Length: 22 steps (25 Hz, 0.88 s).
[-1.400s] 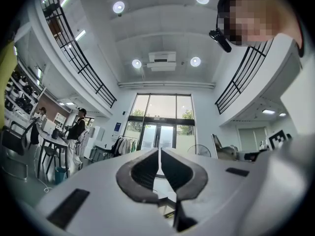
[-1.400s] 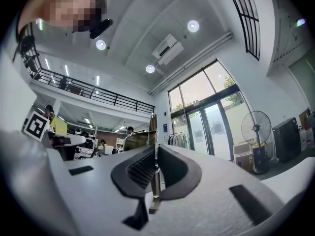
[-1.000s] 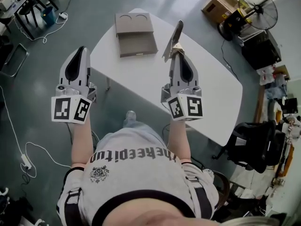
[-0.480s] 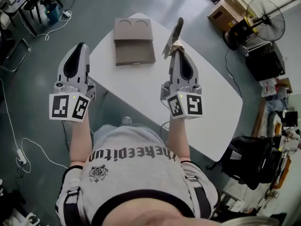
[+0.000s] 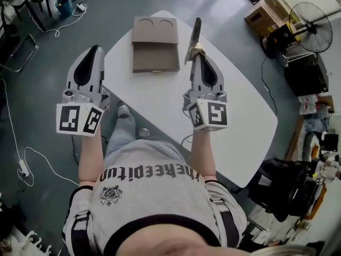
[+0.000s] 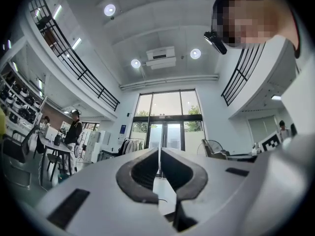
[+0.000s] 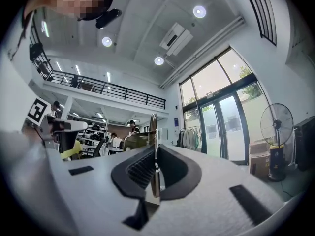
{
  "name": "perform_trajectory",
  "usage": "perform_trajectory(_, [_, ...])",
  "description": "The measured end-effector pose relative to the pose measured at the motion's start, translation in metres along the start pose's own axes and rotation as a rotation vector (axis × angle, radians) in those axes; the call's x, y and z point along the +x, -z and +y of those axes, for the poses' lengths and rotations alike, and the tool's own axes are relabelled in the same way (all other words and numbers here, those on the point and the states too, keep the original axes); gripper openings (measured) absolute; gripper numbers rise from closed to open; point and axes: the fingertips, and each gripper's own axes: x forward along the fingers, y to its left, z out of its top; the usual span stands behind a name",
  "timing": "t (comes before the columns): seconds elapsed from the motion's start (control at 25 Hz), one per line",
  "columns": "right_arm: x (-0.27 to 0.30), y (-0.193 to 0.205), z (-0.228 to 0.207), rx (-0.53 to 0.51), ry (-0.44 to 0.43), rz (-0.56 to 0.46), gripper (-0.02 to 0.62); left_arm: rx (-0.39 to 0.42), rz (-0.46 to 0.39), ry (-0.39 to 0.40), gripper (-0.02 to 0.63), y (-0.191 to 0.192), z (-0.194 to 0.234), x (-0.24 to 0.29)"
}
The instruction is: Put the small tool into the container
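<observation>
My right gripper (image 5: 198,55) hovers above the white table (image 5: 234,105), shut on the small tool (image 5: 194,38), a thin flat metal blade that sticks out past the fingertips. In the right gripper view the tool (image 7: 153,127) stands edge-on between the closed jaws of the right gripper (image 7: 156,154). The container (image 5: 155,57), a brown cardboard box with its lid folded back, lies on the table to the left of the tool's tip. My left gripper (image 5: 96,50) hangs over the floor left of the table. In its own view the left gripper (image 6: 158,154) is shut with nothing in it.
A standing fan (image 5: 314,28) and a cardboard carton (image 5: 266,17) are on the floor at the back right. A black chair (image 5: 277,188) stands by the table's right end. Cables (image 5: 21,159) trail over the floor at the left. A person (image 6: 74,132) stands in the distance.
Both grippers hold nearly the same places. The tool has turned more edge-on. The person's leg and shoe have stepped forward by the table's near edge.
</observation>
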Motion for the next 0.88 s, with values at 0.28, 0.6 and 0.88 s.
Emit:
perform_trajectory(0.28, [0.034,0.022,0.008,-0.046,-0.016,0.067,0.005,-0.009,-0.002,0.04,0.014,0.006,0.016,0.029])
perform_trajectory(0.6, [0.079,0.054,0.017,-0.101,-0.037,0.151,0.005,-0.032,0.01,0.09,0.014,0.019,0.04,0.073])
perform_trajectory(0.88, [0.105,0.105,0.012,-0.179,-0.025,0.291,0.005,-0.056,0.029,0.131,0.014,0.033,0.06,0.113])
